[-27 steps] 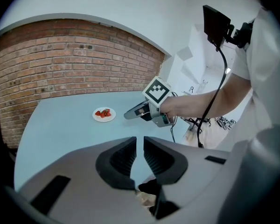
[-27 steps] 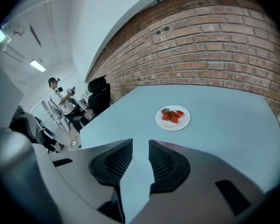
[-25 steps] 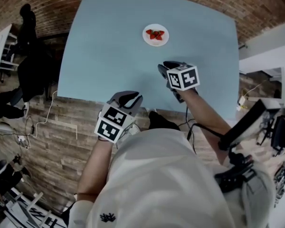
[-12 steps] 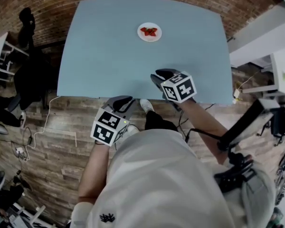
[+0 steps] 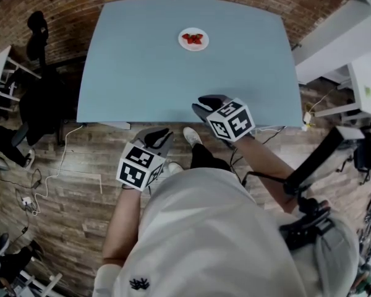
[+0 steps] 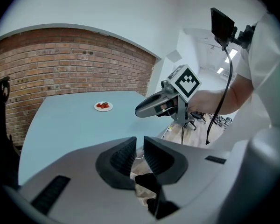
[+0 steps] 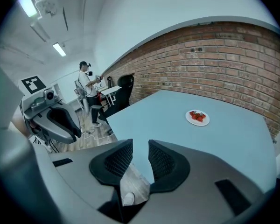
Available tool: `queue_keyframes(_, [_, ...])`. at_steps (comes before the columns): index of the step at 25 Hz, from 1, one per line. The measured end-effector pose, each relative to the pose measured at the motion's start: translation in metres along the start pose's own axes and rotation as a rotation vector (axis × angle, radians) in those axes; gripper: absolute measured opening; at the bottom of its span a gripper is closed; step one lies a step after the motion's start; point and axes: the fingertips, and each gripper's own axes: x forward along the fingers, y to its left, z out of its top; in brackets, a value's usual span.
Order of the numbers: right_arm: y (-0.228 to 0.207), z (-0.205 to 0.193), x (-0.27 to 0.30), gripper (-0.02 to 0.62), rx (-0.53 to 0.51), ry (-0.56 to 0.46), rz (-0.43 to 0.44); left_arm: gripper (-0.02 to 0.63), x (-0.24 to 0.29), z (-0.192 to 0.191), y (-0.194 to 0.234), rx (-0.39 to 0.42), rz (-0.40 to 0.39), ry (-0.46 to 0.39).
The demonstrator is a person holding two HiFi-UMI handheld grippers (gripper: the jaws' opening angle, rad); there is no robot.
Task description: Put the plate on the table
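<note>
A small white plate (image 5: 193,39) with red strawberries on it stands at the far middle of the light blue table (image 5: 142,73). The same plate (image 6: 103,106) shows far ahead in the left gripper view, and the plate (image 7: 197,117) also shows in the right gripper view. My left gripper (image 5: 161,132) hangs over the floor just off the table's near edge. At that near edge sits my right gripper (image 5: 202,103). Both hold nothing, their jaws drawn together to a narrow slit. Both are well short of the plate.
A black office chair (image 5: 37,33) stands left of the table, and white desks (image 5: 366,88) at the right. A cable (image 5: 60,159) runs over the wood floor. A shoe (image 5: 190,136) shows below the table edge. A person (image 7: 86,85) stands far off.
The person has stepped back from the table; both grippers have drawn toward its near edge, the left one now off it. The plate has stayed where it was.
</note>
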Motion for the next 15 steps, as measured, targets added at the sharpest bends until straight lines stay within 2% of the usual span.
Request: queue_keyframes(15, [0.019, -0.002, -0.004, 0.11, -0.065, 0.01, -0.001, 0.051, -0.006, -0.008, -0.001, -0.019, -0.017, -0.009])
